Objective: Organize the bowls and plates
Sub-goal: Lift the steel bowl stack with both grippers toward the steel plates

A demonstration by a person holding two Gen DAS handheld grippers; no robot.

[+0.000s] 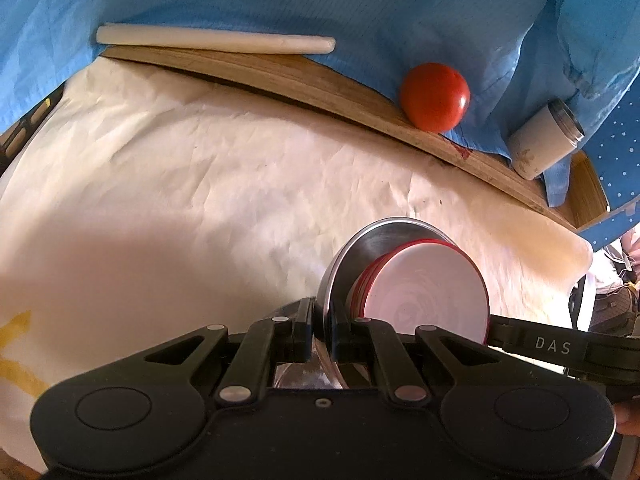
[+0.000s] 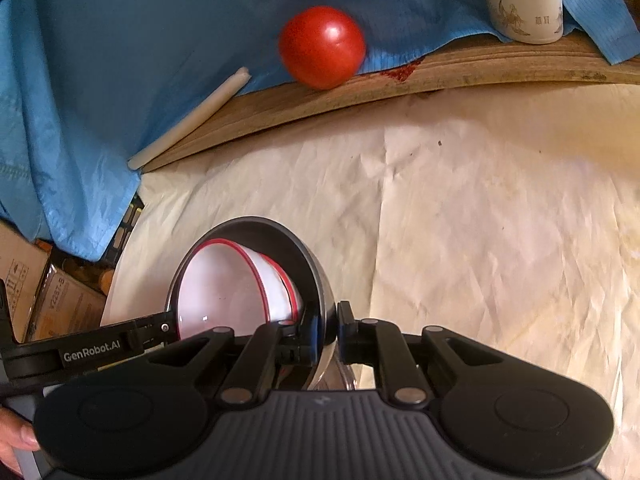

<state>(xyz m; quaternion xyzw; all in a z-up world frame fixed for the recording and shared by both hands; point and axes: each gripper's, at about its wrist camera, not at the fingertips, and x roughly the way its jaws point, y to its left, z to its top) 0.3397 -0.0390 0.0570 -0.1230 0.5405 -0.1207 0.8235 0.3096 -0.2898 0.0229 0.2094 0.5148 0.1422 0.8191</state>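
Stacking looks done, with red-rimmed bowls [image 2: 236, 292] nested inside the metal bowl [image 1: 370, 244], whose rim both left tool [image 1: 321, 334] and right tool [image 2: 329, 330] clench, above the bench [image 1: 180, 184] short of the tomato [image 1: 435, 97], unplaced.

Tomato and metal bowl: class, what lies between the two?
Only crumpled white paper and the wooden board's edge separate the tomato from the metal bowl; no other object sits there. The right wrist view shows it best.
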